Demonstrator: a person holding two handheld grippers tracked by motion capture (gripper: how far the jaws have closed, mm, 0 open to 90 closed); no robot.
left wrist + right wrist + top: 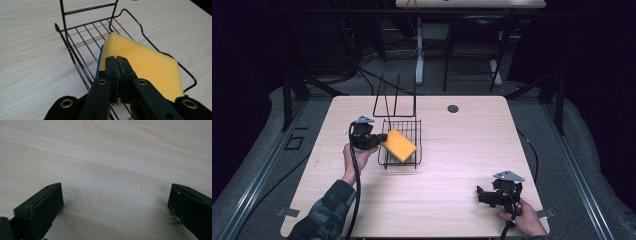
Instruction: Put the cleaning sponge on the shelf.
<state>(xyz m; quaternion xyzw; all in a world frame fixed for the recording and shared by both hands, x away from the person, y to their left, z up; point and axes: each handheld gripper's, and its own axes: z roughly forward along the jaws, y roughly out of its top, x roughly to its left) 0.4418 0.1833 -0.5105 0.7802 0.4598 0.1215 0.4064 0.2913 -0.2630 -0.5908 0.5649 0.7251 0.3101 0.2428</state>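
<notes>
While the left gripper [117,62] has its jaws pinched tight on a corner of the yellow sponge [145,62] | sponge sits tilted in the black wire basket [409,131] mid-table | right gripper [115,207] jaws spread wide, nothing between them, low over bare wooden table [112,157] near its front right corner

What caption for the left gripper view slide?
Left claw shut on yellow foam sponge over black wire rack.
</notes>
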